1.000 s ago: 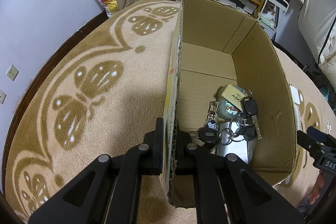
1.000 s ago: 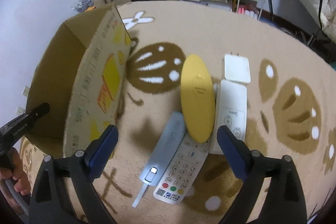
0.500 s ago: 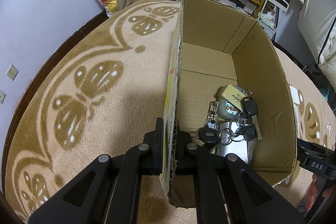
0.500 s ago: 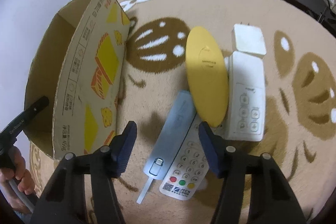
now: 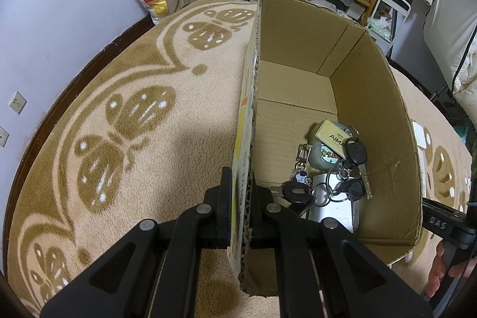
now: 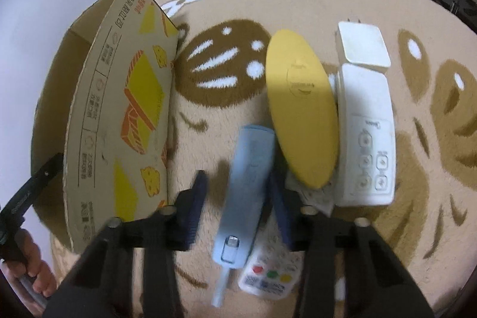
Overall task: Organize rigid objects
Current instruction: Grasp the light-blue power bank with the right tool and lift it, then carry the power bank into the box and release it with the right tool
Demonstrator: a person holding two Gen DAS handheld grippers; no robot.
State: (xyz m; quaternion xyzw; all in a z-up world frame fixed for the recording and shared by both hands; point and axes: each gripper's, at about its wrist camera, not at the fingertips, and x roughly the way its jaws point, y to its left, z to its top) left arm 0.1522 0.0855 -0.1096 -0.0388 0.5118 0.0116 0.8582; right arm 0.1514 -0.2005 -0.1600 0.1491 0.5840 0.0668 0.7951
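- On my left wrist view, the left gripper (image 5: pixel 241 210) is pinched tight on the near side wall of the cardboard box (image 5: pixel 378 97), one finger outside the wall, one inside. It points forward along the wall, tilted down toward the rug (image 5: pixel 125 121).
- Inside the box, toward its near right corner, I see a bunch of keys (image 5: pixel 334 184) lying over a white flat item; a cream tag (image 5: pixel 331 134) among them reads "AIMA", with smaller letters above it that I cannot make out for sure.
- At the right edge of that view a black bar marked "DAS" shows, with fingers of a hand (image 5: pixel 441 273) below it.
- In my right wrist view, the box stands at the left on the rug; its outer wall carries yellow and orange cheese pictures and printed characters too blurred for me to read.
- The right gripper (image 6: pixel 238 198) hangs over the rug, its blue fingers partly open on either side of the pale blue remote (image 6: pixel 249 184); whether they touch it I cannot tell.
- A white keypad remote (image 6: pixel 268 273) with red, green and yellow buttons lies beneath the blue one.
- Next right is a yellow oval case (image 6: pixel 301 109), then a white button remote (image 6: pixel 368 133), and a white plug adapter (image 6: pixel 362 45) beyond it.
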